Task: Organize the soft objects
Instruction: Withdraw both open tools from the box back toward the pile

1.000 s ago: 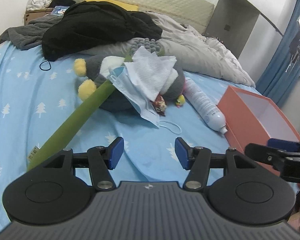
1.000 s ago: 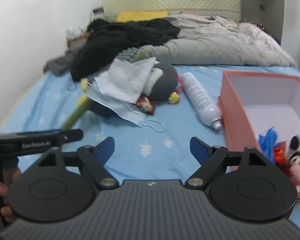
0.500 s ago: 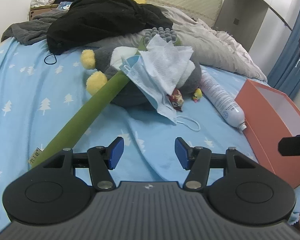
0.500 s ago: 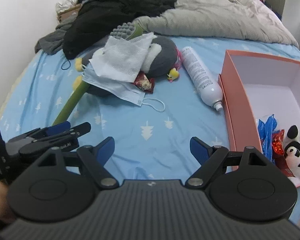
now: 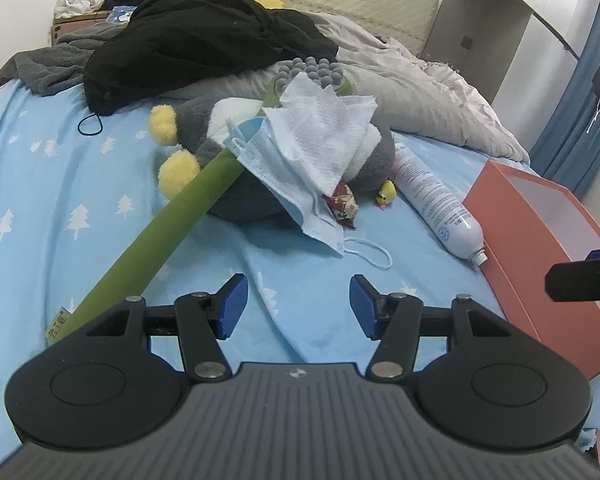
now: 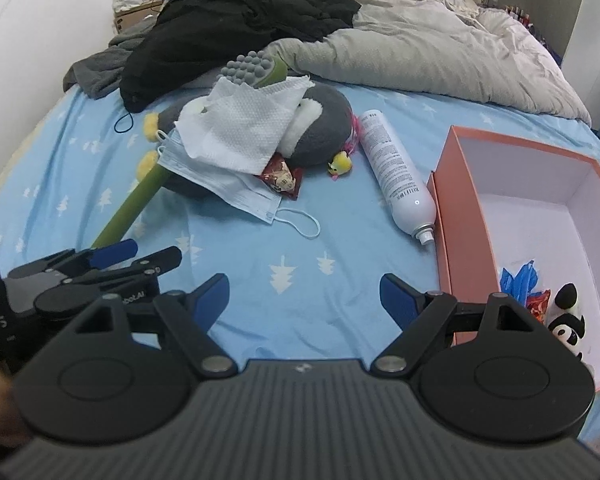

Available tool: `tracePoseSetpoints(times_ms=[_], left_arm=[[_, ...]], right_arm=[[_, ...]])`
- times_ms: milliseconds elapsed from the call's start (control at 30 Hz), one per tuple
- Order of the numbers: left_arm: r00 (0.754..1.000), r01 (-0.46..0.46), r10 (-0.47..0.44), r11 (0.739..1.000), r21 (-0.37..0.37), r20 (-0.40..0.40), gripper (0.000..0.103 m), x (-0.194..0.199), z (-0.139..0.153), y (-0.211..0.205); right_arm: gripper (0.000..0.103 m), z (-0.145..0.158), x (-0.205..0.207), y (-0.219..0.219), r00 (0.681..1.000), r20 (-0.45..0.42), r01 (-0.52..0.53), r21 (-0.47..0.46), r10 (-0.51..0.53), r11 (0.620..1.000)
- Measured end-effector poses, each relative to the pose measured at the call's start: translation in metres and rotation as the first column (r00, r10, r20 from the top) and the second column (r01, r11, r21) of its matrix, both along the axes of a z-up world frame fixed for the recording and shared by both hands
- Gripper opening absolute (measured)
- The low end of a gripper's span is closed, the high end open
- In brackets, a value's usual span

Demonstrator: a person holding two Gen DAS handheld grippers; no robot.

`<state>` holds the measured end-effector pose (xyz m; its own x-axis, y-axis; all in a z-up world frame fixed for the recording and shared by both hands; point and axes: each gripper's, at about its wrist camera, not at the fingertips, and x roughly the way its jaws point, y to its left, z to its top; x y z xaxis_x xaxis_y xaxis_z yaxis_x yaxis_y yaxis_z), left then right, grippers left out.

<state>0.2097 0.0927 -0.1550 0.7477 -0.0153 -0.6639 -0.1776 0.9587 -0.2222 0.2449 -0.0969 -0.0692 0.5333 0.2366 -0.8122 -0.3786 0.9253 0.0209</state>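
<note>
A grey penguin plush [image 5: 384,148] [image 6: 324,120] with yellow feet lies mid-bed under a white tissue [image 5: 320,128] [image 6: 244,128] and a blue face mask [image 5: 284,184] [image 6: 228,184]. A green massage stick [image 5: 172,232] [image 6: 136,204] leans across it. Beside it lie a small yellow duck [image 5: 387,192] [image 6: 340,162] and a red snack packet [image 5: 344,204] [image 6: 282,174]. The orange box [image 5: 532,232] [image 6: 456,216] at right holds a panda plush [image 6: 566,316]. My left gripper [image 5: 298,304] [image 6: 112,256] and right gripper [image 6: 304,296] [image 5: 580,276] hover open over the sheet, short of the pile, holding nothing.
A white spray bottle [image 5: 432,204] [image 6: 396,176] lies between the plush and the box. A black garment [image 5: 196,44] and a grey duvet [image 5: 412,80] are heaped toward the headboard. Blue and red wrappers [image 6: 520,280] lie in the box.
The left gripper has come down toward the pile. The right gripper has risen and tipped downward, showing more of the box floor. Both jaws stand as before.
</note>
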Motion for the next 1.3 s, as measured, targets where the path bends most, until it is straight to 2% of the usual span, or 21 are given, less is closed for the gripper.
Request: tracePoseSetpoints(times_ms=[133,333,767,900,1033,1133,1300], left_arm=[[1.0,0.006,-0.006,1.0,0.002,0.003,0.062,0.005,0.002,0.0],[1.0,0.007,-0.007,1.0,-0.001,0.011,0.062,0.013,0.004,0.001],[0.999,0.0,0.0,1.0,-0.001,0.045,0.062,0.03,0.01,0.01],[0.998,-0.004,0.004,1.0,-0.001,0.061,0.062,0.041,0.011,0.015],[0.997,-0.003,0.006,0.999,-0.034,0.074,0.062,0.056,0.012,0.022],[0.996,-0.001,0.007,0.998,-0.056,0.093,0.062,0.067,0.014,0.025],[0.993,0.018,-0.008,0.996,-0.084,0.117,0.061,0.083,0.013,0.026]], right_arm=[[0.084,0.002,0.005,0.0,1.0,0.023,0.004,0.015,-0.005,1.0],[0.084,0.001,0.016,-0.001,1.0,0.006,0.01,0.055,-0.01,0.998],[0.084,-0.012,0.029,0.01,1.0,-0.013,0.007,0.053,-0.006,0.999],[0.084,-0.024,0.046,0.014,0.999,-0.041,0.013,0.098,-0.009,0.995],[0.084,-0.044,0.063,0.018,0.999,-0.012,0.043,0.066,-0.042,0.997],[0.084,-0.064,0.082,0.013,0.997,-0.017,0.078,0.087,-0.077,0.993],[0.084,-0.093,0.115,0.009,0.994,-0.018,0.107,0.187,-0.105,0.977]])
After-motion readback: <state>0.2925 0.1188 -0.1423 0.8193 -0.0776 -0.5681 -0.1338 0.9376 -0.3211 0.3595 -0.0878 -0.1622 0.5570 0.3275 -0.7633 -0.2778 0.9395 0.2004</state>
